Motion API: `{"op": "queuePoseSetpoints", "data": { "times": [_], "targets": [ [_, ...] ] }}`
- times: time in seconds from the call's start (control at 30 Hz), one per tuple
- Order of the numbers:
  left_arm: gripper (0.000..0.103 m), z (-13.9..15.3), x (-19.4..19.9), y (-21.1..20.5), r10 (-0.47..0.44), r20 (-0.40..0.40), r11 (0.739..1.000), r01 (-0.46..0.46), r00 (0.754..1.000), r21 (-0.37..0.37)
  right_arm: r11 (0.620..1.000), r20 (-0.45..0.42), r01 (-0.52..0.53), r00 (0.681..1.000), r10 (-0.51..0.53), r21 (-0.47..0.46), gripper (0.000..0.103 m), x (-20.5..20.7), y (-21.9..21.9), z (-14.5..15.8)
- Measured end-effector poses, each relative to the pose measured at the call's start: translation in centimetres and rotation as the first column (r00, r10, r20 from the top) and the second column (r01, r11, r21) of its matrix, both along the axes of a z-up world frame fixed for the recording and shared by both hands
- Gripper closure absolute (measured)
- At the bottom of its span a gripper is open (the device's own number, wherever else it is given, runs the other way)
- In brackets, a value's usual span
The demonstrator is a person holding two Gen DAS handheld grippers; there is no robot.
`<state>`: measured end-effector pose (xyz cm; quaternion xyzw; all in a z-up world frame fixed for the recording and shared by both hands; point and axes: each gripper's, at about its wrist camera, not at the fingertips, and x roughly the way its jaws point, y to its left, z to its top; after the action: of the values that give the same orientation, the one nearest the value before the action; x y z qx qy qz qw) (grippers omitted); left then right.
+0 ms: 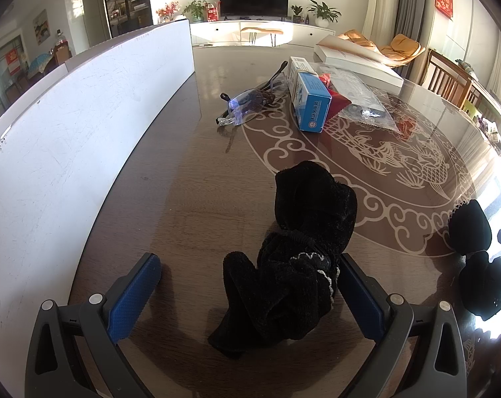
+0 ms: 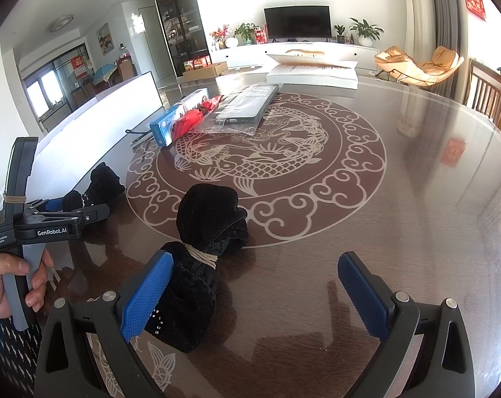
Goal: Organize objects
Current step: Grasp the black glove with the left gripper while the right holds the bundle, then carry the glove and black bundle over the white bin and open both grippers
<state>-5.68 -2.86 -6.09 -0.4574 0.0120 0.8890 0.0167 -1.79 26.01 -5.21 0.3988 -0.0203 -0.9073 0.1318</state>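
I am hovering both grippers wide open, holding nothing: left gripper (image 1: 247, 295) straddling 1 loose black sock (image 1: 300, 258), right gripper (image 2: 255, 293) beside the tied sock bundle (image 2: 204, 248). Soft, light, floppy; I am judging the bunched middle best.

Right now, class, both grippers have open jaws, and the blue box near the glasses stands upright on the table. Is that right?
Not quite. The blue box lies flat on its side on the table, as the left wrist view shows. It is near the glasses, and both grippers have open jaws.
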Motion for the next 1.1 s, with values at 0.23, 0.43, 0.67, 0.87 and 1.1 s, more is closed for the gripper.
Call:
{"op": "queuePoseSetpoints", "data": {
  "times": [0.23,0.43,0.67,0.87,1.1],
  "targets": [
    [0.0,0.1,-0.1,0.0,-0.017,0.008,1.0,0.017,1.0,-0.002,1.0,-0.011,0.002,1.0,-0.002,-0.008,0.003,0.2,0.2,0.2],
    [0.065,1.0,0.7,0.9,-0.106,-0.037,0.994,0.106,0.994,-0.004,0.997,0.079,0.02,0.997,-0.015,-0.073,0.003,-0.9,-0.9,1.9],
    [0.066,1.9,1.4,-0.2,-0.096,-0.069,0.99,0.102,0.993,0.1,0.985,0.264,-0.07,0.964,0.027,0.157,0.037,-3.2,-6.4,-0.1],
    [0.066,3.6,2.4,-1.3,-0.047,-0.15,0.992,0.064,0.988,0.113,0.985,0.257,-0.067,0.966,0.024,0.162,0.067,-1.8,-6.1,0.7],
    [0.066,3.8,2.3,-1.4,-0.036,-0.159,0.994,0.051,0.987,0.094,0.991,0.202,-0.054,0.979,0.028,0.122,0.067,-0.5,-5.5,3.0]
  ]
}}
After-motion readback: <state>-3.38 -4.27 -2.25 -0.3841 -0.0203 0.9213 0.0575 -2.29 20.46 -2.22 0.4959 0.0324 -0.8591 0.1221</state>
